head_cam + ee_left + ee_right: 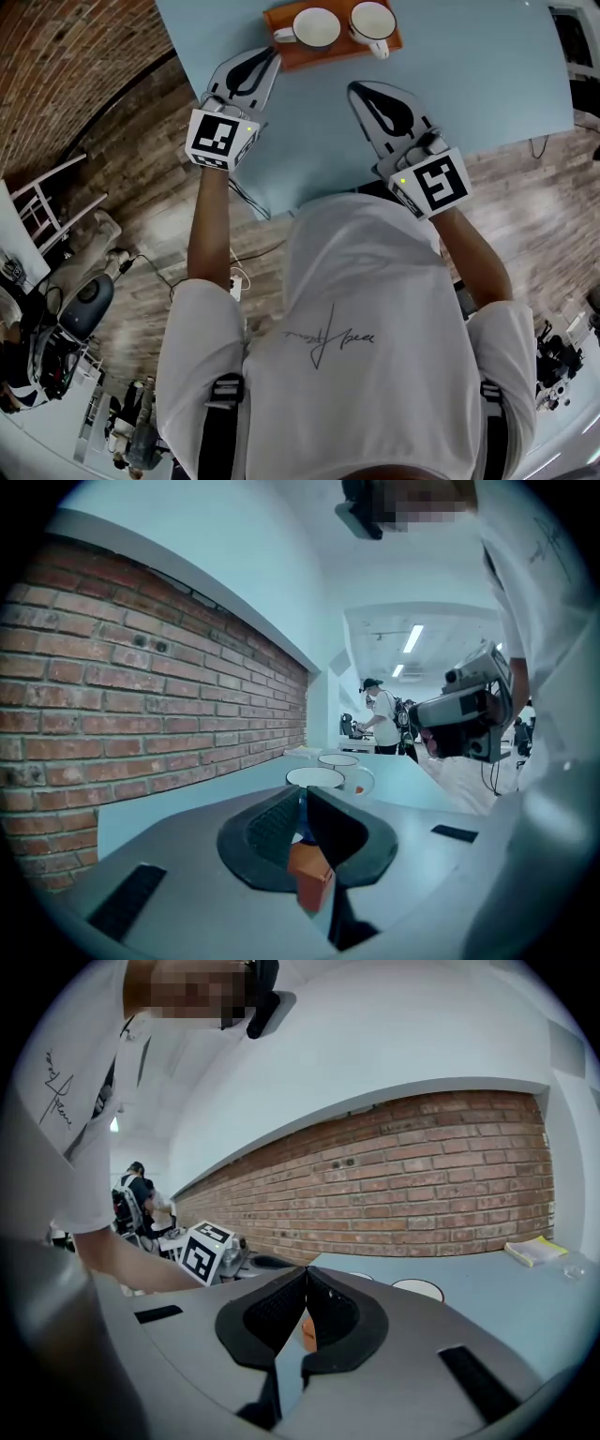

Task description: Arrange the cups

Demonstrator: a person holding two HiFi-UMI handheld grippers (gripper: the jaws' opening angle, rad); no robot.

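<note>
Two white cups (316,26) (372,21) stand side by side on an orange tray (286,52) at the far edge of the pale blue table (487,84). My left gripper (272,54) is shut and empty, its tip at the tray's near left corner. My right gripper (354,87) is shut and empty too, a little short of the tray's near edge. In the left gripper view the nearer cup (315,777) sits just beyond the shut jaws, and a corner of the tray (309,869) shows below them. The right gripper view shows a cup rim (418,1288) beyond its shut jaws.
A brick wall (141,686) runs alongside the table. A wooden floor (141,197) lies to the left and right of the table. A yellow book (534,1251) lies at the table's far end. A person (380,719) stands far off in the room.
</note>
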